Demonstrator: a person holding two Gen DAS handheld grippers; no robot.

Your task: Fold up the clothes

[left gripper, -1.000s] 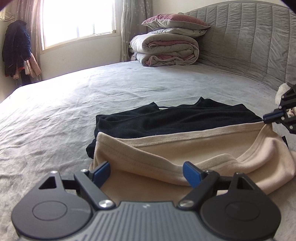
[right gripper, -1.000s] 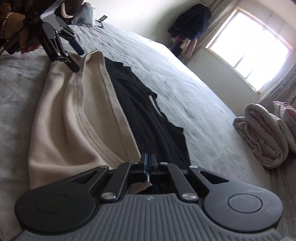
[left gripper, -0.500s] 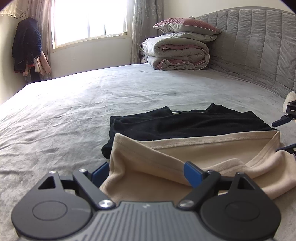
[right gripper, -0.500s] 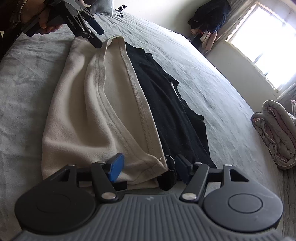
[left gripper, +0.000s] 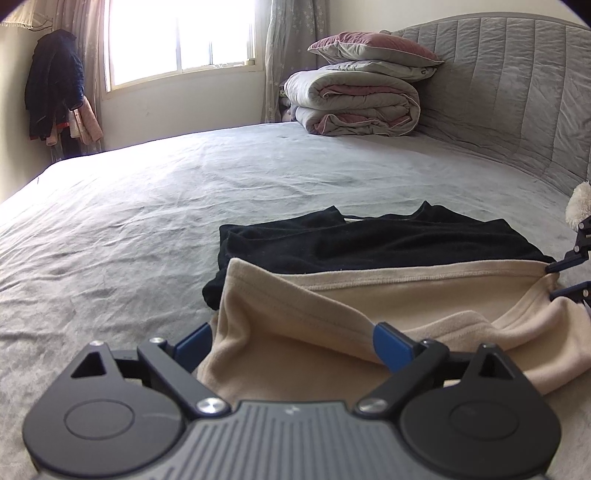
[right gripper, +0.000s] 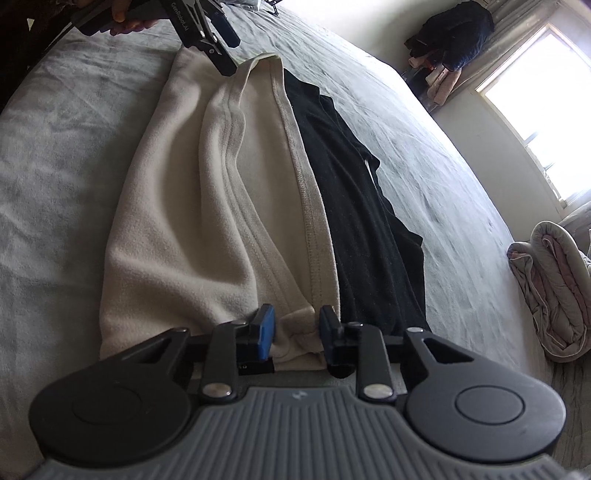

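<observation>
A beige fleece garment (left gripper: 369,306) (right gripper: 207,206) lies folded lengthwise on the grey bed (left gripper: 147,206), partly over a black garment (left gripper: 369,243) (right gripper: 354,206). My left gripper (left gripper: 291,345) is at the beige garment's near-left end. Its jaws are wide and still opening, with the loose fabric edge between them and not pinched. In the right wrist view a hand holds that gripper (right gripper: 231,51) at the garment's far end. My right gripper (right gripper: 297,330) (left gripper: 567,275) is at the opposite end. Its jaws are closing around the beige corner, which lies between the blue pads.
Folded quilts topped with pillows (left gripper: 354,107) (right gripper: 550,291) are stacked against the padded headboard (left gripper: 517,92). Dark clothes (left gripper: 55,96) (right gripper: 450,33) hang in the corner by the window. A pale plush toy (left gripper: 580,206) sits at the right edge.
The right gripper was shut on the beige corner, opened wide and let it go, and has now narrowed around it again. The left gripper's jaws widened a little.
</observation>
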